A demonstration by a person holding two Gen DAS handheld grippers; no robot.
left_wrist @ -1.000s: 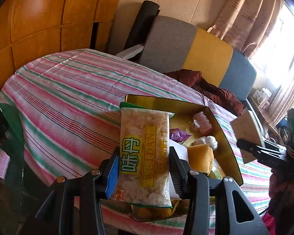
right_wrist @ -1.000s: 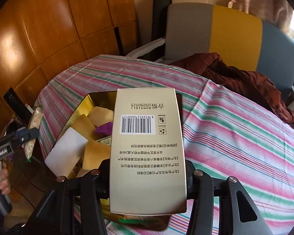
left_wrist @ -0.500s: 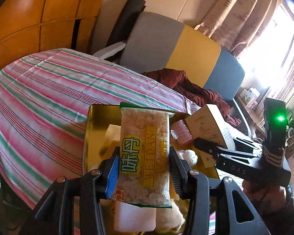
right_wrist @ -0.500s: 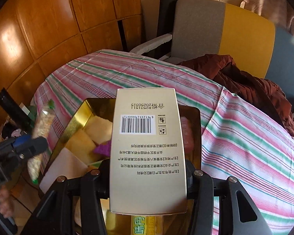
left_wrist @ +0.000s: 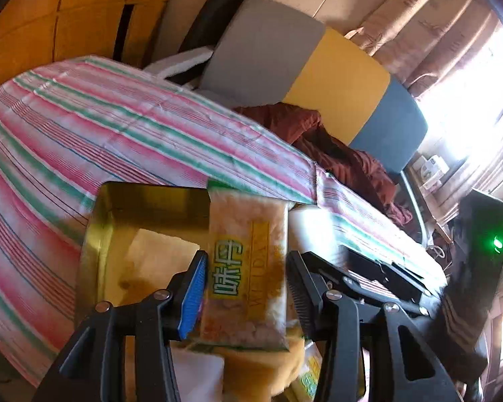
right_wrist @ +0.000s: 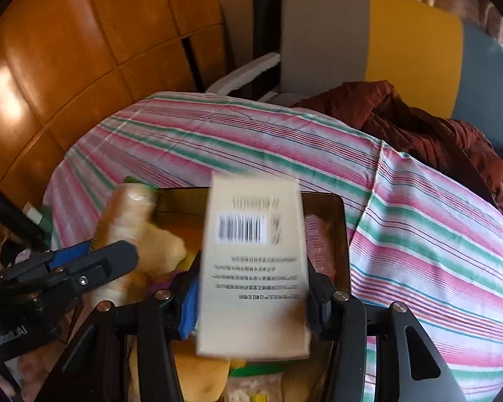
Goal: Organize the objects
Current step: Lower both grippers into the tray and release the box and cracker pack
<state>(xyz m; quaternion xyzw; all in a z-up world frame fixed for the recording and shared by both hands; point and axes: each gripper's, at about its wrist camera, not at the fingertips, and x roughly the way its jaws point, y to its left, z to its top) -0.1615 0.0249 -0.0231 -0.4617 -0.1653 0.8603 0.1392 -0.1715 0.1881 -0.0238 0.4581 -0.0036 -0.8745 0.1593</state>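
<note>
Left wrist view: left gripper [left_wrist: 244,288] clamps a clear snack packet [left_wrist: 246,268] above the gold metal tray [left_wrist: 94,234]; right gripper [right_wrist: 251,301] pinches a beige barcoded carton [right_wrist: 253,261] there too — placing step (tray crowded), so next find bare floor, then release.

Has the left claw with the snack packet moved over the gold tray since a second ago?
Yes. The left claw and its snack packet have shifted from the gold tray's left edge to above its middle.
</note>
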